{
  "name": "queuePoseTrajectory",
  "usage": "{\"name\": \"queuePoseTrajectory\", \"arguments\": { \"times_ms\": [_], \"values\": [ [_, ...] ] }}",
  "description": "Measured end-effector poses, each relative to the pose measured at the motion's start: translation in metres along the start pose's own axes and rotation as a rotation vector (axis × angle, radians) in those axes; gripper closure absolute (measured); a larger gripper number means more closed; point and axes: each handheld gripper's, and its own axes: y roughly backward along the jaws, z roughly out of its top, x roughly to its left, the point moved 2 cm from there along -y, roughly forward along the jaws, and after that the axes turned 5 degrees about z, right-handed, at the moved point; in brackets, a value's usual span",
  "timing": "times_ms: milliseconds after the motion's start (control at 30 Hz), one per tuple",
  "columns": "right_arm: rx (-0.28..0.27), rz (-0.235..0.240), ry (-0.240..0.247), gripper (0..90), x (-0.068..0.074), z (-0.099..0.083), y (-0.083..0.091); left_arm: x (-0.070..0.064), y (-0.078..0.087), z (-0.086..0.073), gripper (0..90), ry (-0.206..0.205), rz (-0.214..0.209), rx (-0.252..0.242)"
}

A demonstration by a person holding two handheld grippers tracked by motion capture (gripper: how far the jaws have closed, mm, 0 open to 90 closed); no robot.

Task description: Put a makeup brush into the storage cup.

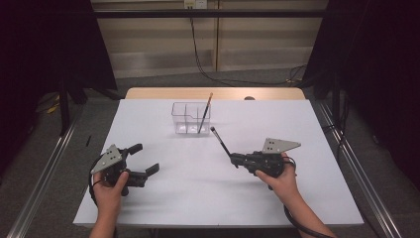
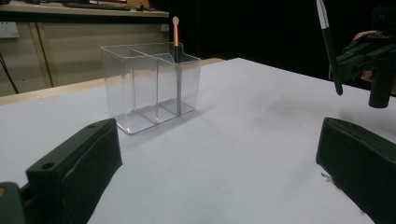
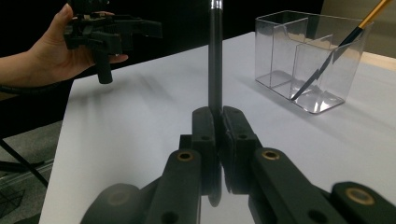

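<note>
A clear plastic holder [image 1: 191, 118] with three compartments stands at the back middle of the white table [image 1: 163, 198]. An orange-handled brush [image 1: 205, 112] leans in its right compartment, tip down. My right gripper [image 1: 235, 160] is shut on a black brush [image 1: 221, 141] that points up and away toward the holder [image 3: 309, 60]; the black brush [image 3: 215, 56] rises straight from the closed jaws. My left gripper [image 1: 144, 159] is open and holds nothing, at the table's front left. From the left gripper view, the holder [image 2: 152, 84] stands ahead and the black brush [image 2: 328, 44] shows at right.
A wooden strip [image 1: 216, 93] runs along the table's far edge. Black curtains hang on both sides, and a cable trails across the floor behind. Metal rails flank the table.
</note>
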Motion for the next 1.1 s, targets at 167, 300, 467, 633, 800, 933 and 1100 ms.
{"name": "queuePoseTrajectory", "arguments": {
  "times_ms": [167,300,467,633,800,933,1100],
  "values": [
    [-0.022,0.002,0.002,84.9,0.002,0.001,-0.001,-0.002,-0.002,0.0,0.0,0.001,-0.01,0.001],
    [-0.054,0.005,0.001,84.9,0.004,0.002,-0.002,-0.002,-0.001,0.0,0.0,0.001,-0.01,0.001],
    [-0.102,0.008,0.018,84.9,0.006,0.004,-0.004,-0.001,-0.001,0.0,0.0,0.003,-0.011,-0.001],
    [-0.119,0.023,0.022,84.9,0.009,0.004,-0.006,-0.002,-0.002,0.0,0.0,0.01,-0.013,0.001],
    [-0.131,0.028,0.019,84.9,0.009,0.003,-0.007,-0.003,-0.005,0.0,0.0,0.012,-0.022,0.001],
    [-0.137,0.028,0.019,84.9,0.009,0.003,-0.005,-0.004,-0.007,0.002,0.0,0.017,-0.031,-0.003],
    [-0.137,0.023,0.021,84.9,0.009,0.003,-0.003,-0.007,-0.011,0.006,0.0,0.03,-0.046,-0.012]
  ]
}}
